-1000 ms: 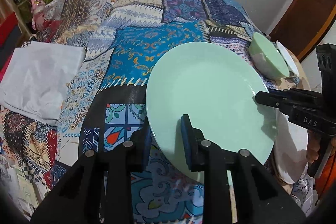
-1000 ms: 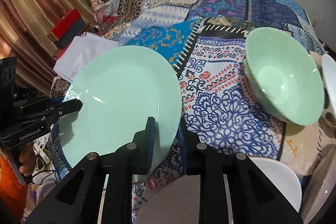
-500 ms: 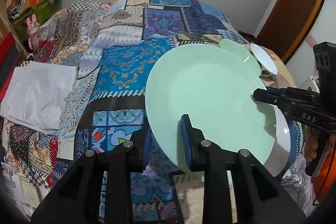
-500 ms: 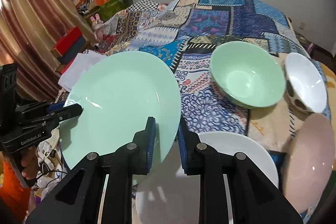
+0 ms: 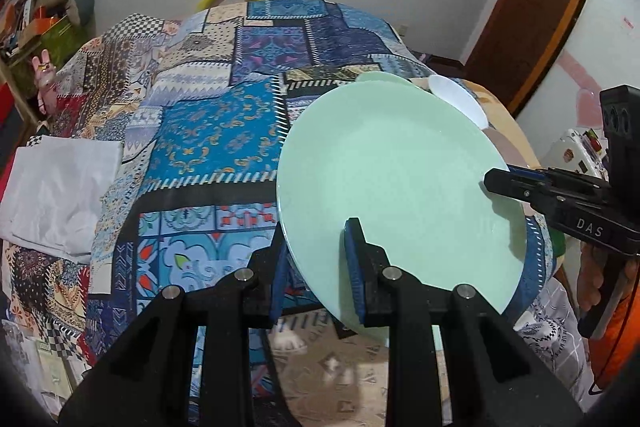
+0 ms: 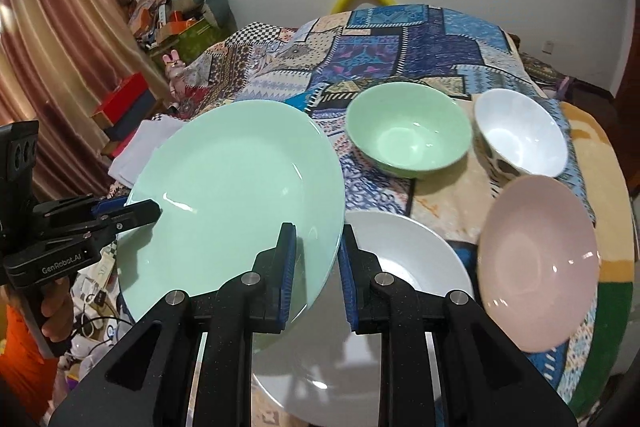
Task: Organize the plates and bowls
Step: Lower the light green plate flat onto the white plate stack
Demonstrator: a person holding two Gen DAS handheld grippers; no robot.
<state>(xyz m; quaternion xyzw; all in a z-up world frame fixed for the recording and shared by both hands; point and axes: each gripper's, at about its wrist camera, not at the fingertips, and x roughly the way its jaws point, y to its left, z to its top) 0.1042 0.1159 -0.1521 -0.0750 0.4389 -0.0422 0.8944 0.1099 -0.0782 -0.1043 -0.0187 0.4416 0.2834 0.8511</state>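
Note:
A large mint green plate [image 5: 392, 179] [image 6: 236, 195] is held in the air above the patchwork tablecloth. My left gripper [image 5: 316, 267] is shut on its near left rim, and my right gripper [image 6: 316, 267] is shut on its opposite rim. Each gripper shows in the other's view, the right one [image 5: 496, 183] and the left one [image 6: 148, 211]. On the table lie a white plate [image 6: 400, 267], a pink plate [image 6: 536, 267], a green bowl [image 6: 408, 135] and a white bowl [image 6: 520, 135].
A folded white cloth [image 5: 56, 187] lies at the table's left edge. The patchwork cloth [image 5: 208, 131] covers the table. Boxes and clutter [image 6: 168, 19] stand by the curtain at the far left. A wooden door [image 5: 532, 3] is at the right.
Both grippers have lifted the green plate higher and toward the near right; the white and pink plates have come into the right wrist view beneath it.

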